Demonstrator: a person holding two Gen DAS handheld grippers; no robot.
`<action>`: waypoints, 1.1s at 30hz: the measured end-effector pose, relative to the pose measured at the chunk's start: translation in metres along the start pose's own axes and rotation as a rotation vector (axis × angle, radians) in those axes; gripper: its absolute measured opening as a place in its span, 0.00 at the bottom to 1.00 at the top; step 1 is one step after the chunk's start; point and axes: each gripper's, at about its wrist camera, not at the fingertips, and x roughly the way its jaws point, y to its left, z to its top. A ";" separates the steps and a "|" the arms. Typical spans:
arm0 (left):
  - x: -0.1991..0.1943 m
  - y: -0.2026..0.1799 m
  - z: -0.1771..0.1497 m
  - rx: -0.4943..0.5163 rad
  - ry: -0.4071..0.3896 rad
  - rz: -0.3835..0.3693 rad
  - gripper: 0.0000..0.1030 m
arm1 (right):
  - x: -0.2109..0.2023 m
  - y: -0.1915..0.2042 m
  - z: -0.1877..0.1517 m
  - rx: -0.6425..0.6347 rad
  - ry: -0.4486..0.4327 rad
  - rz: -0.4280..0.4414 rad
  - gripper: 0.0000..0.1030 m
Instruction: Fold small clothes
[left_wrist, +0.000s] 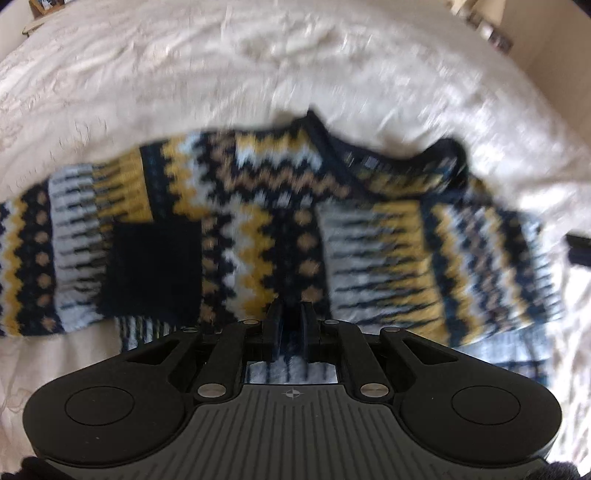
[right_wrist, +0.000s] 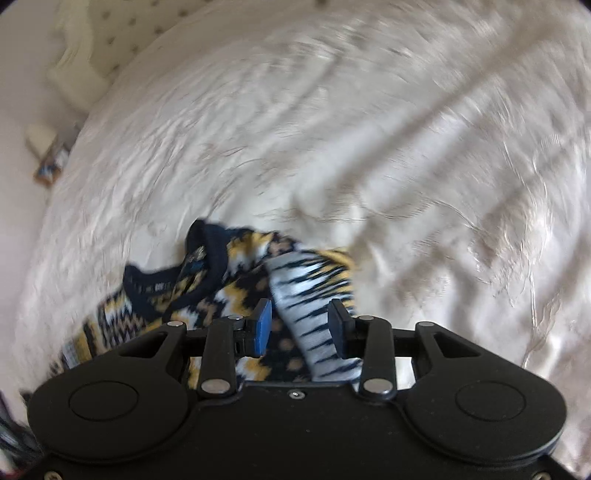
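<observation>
A small knitted sweater (left_wrist: 258, 229) with navy, yellow, tan and pale blue zigzag bands lies on a white bedspread (left_wrist: 184, 74). It has a navy pocket patch and a navy collar at the top. Both sleeves are folded in over the body. My left gripper (left_wrist: 290, 317) is at the sweater's lower hem, its jaws nearly closed with knit between them. My right gripper (right_wrist: 299, 325) is open, with the folded pale blue sleeve (right_wrist: 314, 306) lying between its fingers. The sweater (right_wrist: 221, 295) fills the lower left of the right wrist view.
The crinkled white bedspread (right_wrist: 369, 147) extends all round the sweater. A cream pillow (right_wrist: 74, 59) sits at the far left edge of the bed. Small items lie beside the bed (right_wrist: 48, 155). A dark object (left_wrist: 580, 251) shows at the right edge.
</observation>
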 end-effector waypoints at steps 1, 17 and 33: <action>0.008 0.000 -0.003 0.008 0.015 0.014 0.10 | 0.003 -0.008 0.005 0.034 0.007 0.018 0.48; 0.019 -0.008 -0.005 0.019 0.004 0.075 0.10 | 0.094 -0.063 0.063 0.348 0.273 0.190 0.26; 0.018 -0.005 -0.004 -0.014 0.005 0.059 0.10 | 0.075 -0.079 0.059 0.321 0.256 0.134 0.41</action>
